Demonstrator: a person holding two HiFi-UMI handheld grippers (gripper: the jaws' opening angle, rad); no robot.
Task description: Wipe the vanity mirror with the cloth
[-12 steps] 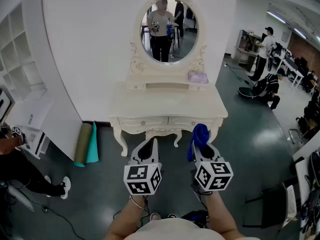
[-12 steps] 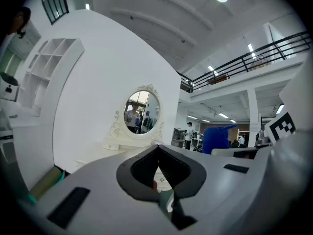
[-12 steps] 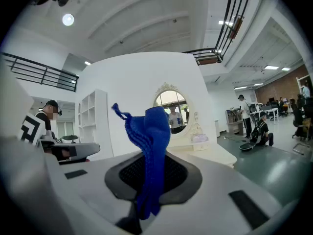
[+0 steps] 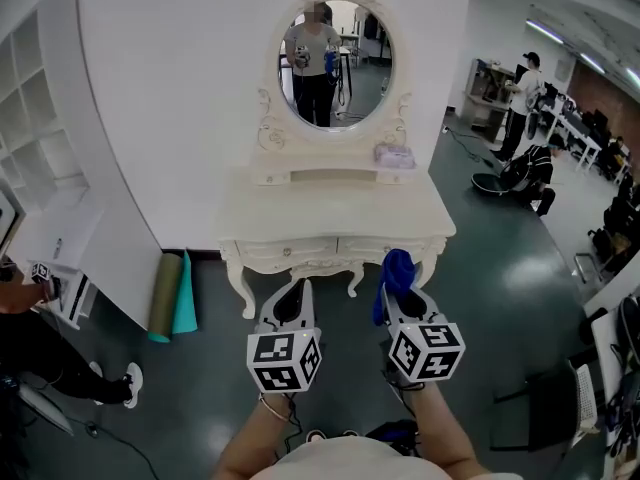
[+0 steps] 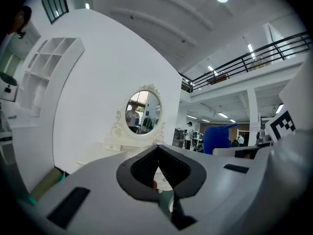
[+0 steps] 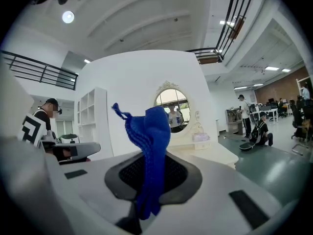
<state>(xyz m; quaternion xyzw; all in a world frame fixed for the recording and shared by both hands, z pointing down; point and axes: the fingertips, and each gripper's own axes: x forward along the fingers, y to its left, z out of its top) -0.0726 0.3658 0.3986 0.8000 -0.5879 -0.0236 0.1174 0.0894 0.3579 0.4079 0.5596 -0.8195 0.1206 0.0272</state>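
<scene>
Blue knitted cloth (image 6: 151, 131) hangs pinched in the right gripper's (image 4: 399, 293) jaws, facing the oval white-framed vanity mirror (image 4: 335, 63); the left gripper's (image 4: 293, 293) jaws meet, empty.

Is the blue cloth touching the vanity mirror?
Apart. Head view: the cloth sits in the right gripper, the whole tabletop lying between it and the mirror.

No word, number, brand or sign can be read in any of the views. The left tool (image 4: 292, 298) and the right tool (image 4: 400, 290) each carry only black-and-white square markers, which are patterns and not letters. The small pale purple box (image 4: 395, 154) at the back of the worktop (image 4: 330, 213) may have print, but it is too small to read.
</scene>
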